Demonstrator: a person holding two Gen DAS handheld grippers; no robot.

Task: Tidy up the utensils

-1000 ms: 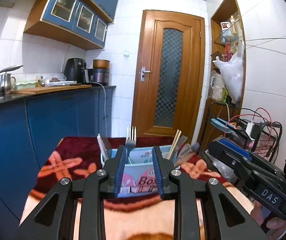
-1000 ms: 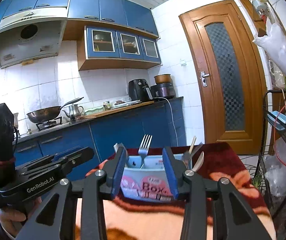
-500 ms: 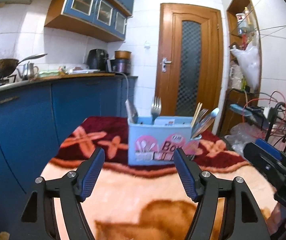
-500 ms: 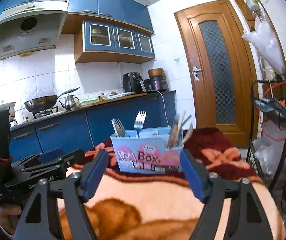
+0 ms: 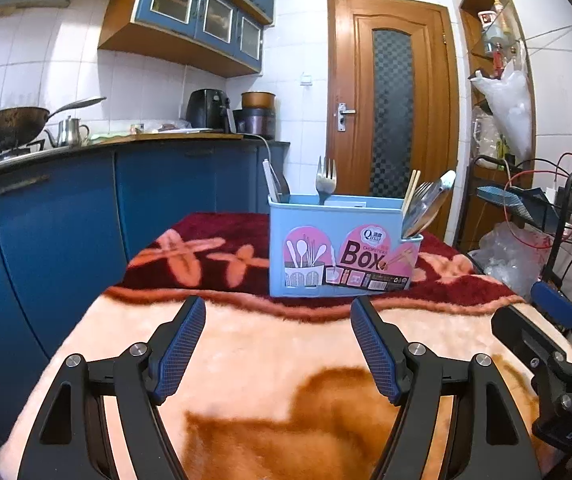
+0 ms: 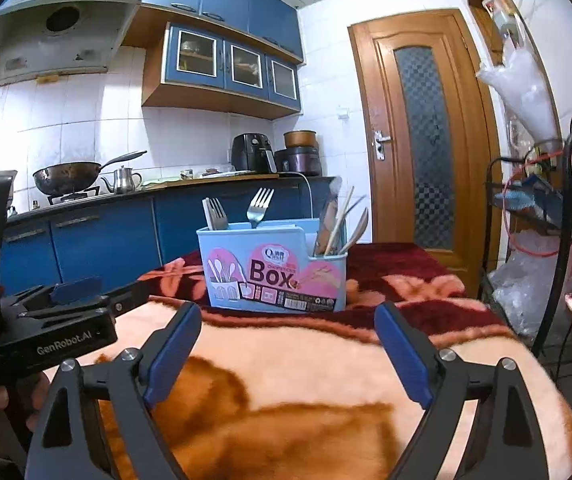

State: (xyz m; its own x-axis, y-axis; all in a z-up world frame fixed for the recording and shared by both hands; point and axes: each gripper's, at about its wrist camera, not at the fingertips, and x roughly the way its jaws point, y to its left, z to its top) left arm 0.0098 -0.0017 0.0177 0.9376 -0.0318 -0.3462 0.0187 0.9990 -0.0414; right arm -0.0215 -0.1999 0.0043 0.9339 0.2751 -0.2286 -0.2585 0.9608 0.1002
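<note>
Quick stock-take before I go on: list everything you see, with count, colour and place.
utensil box: one, light blue with pink label, on the blanket's dark red end
forks: at least two, silver, upright in the box's main section
chopsticks: a few, wooden, in the box's side pocket with spoons
blanket: one, peach and dark red, covering the table
wok: one, dark, on the stove
kettle: one, steel, beside the wok
door: one, brown, behind the box
left gripper: open, empty
right gripper: open, empty
</note>
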